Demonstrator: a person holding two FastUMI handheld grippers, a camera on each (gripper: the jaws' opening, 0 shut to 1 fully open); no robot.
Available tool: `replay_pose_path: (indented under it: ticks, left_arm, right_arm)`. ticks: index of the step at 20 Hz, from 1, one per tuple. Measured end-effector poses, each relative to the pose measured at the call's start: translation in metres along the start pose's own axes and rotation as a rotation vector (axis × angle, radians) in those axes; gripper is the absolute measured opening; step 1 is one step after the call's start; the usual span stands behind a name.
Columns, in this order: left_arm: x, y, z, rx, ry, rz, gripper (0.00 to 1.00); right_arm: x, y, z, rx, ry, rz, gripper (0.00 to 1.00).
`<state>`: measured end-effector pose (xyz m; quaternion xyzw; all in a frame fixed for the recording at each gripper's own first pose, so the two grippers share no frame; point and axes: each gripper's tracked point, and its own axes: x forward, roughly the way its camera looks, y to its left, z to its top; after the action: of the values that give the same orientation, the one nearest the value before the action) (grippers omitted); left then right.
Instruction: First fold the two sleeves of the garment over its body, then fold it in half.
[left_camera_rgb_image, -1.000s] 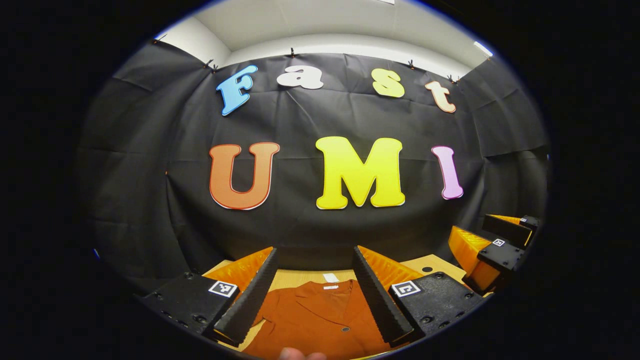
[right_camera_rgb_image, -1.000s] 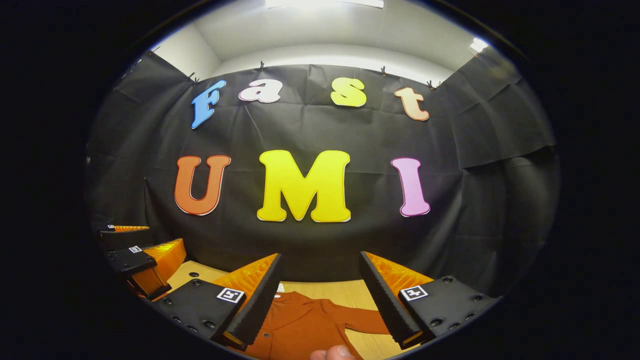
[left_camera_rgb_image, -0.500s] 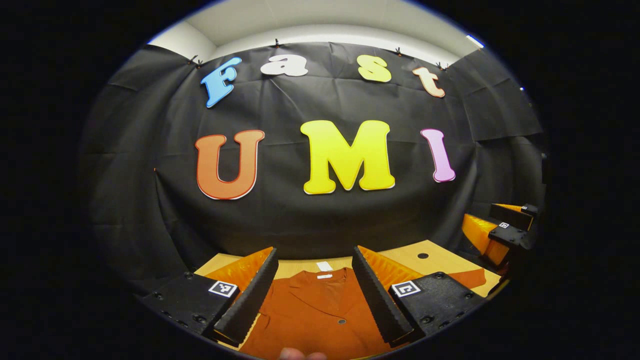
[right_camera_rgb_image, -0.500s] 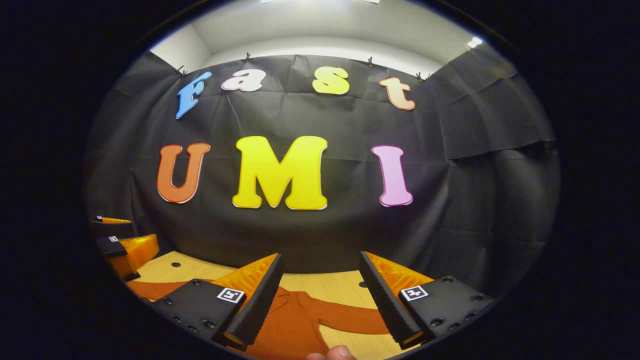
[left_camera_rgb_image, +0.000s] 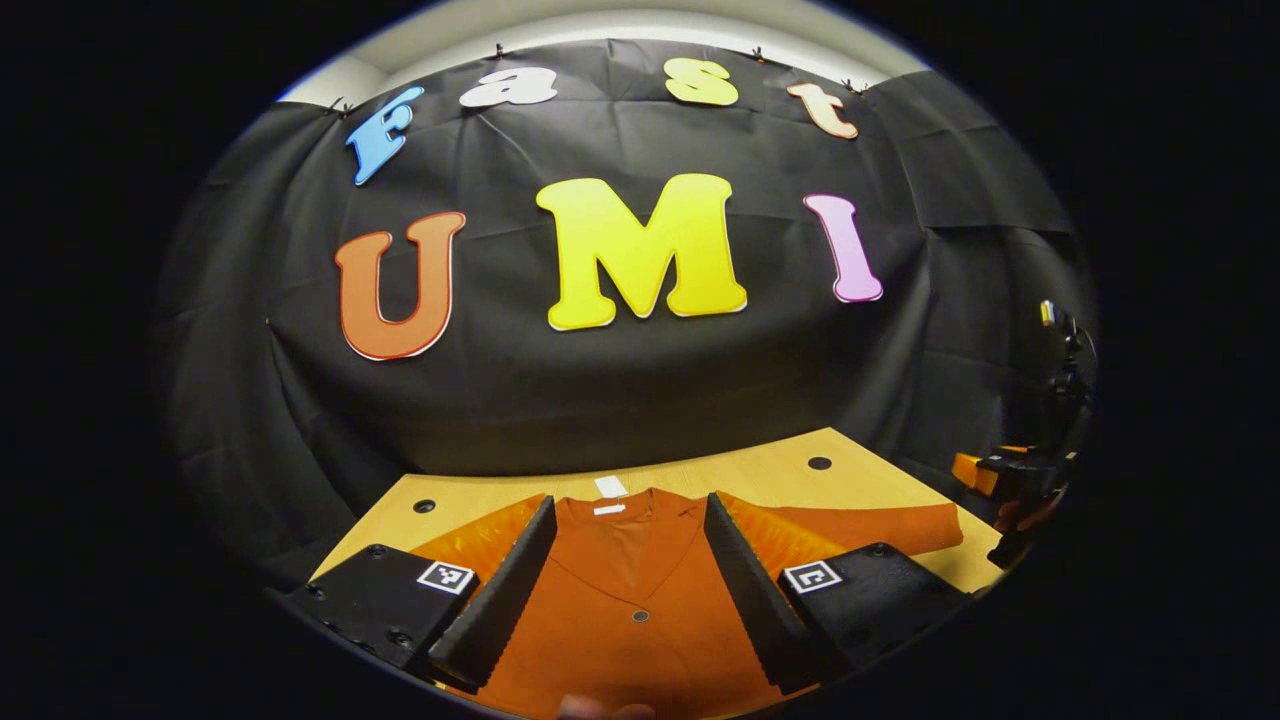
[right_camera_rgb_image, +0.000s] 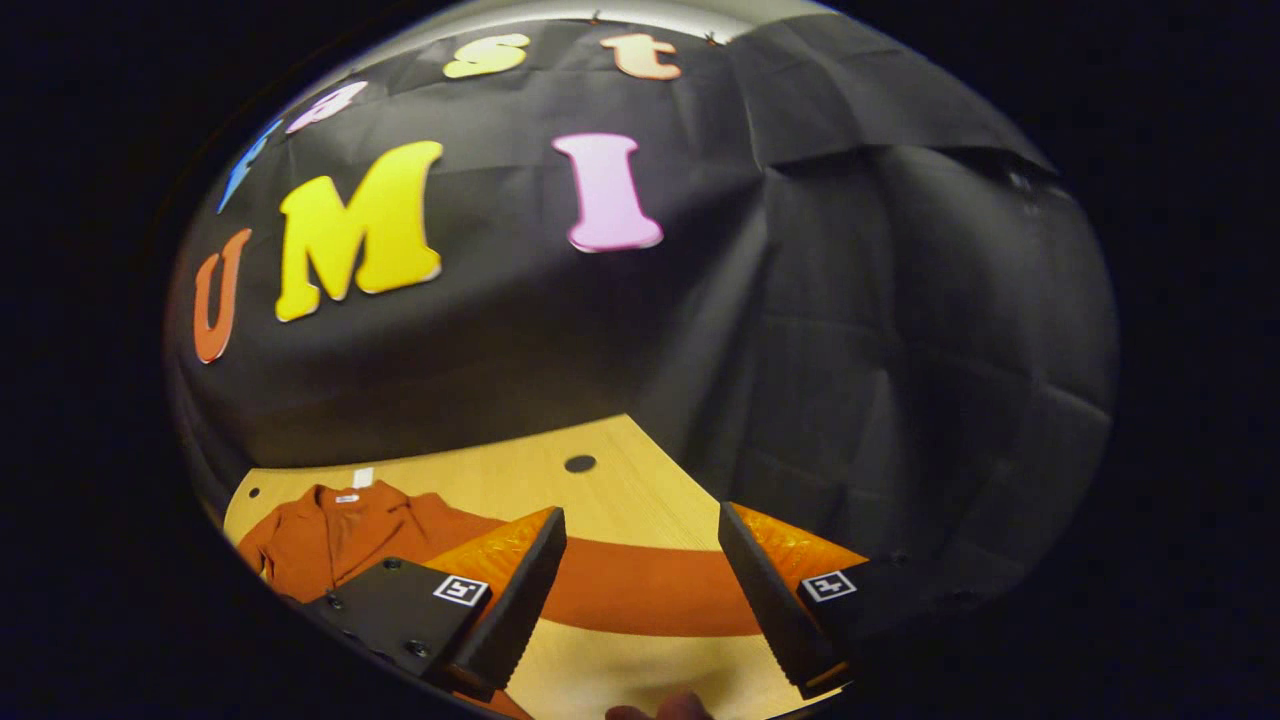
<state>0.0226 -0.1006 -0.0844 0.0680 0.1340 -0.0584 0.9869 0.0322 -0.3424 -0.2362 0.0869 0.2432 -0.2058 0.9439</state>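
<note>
Rust garment (left_camera_rgb_image: 620, 610) lying flat on wooden table (left_camera_rgb_image: 760, 470) w/ black-cloth backdrop; left gripper (left_camera_rgb_image: 625, 585) & right gripper (right_camera_rgb_image: 640, 590) hovering wide open, gripping nothing.

One rust-orange garment (left_camera_rgb_image: 640, 590) on one wooden table (left_camera_rgb_image: 770, 470). Two sleeves counted: right sleeve (right_camera_rgb_image: 640, 590) outstretched toward 3 o'clock, other barely seen at 9 o'clock. One button (left_camera_rgb_image: 640, 615) visible. One white neck label (left_camera_rgb_image: 610, 487) at 12 o'clock. Three table holes: two in left gripper view, third unclear.
</note>
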Motion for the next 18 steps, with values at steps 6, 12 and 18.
replay_pose_path:
  ticks: [6, 12, 18]
  left_arm:
    - [0.008, -0.02, -0.007, 0.016, 0.045, 0.027, 0.99]
    - [0.019, -0.017, -0.01, 0.018, 0.056, 0.048, 0.99]
    - [0.025, 0.002, -0.018, 0.001, 0.076, 0.075, 0.99]
  right_arm:
    - [0.074, -0.061, -0.082, -0.073, 0.208, -0.071, 0.94]
    - [0.089, -0.064, -0.128, -0.104, 0.361, -0.091, 0.95]
    - [0.095, -0.054, -0.128, -0.122, 0.339, 0.006, 0.83]
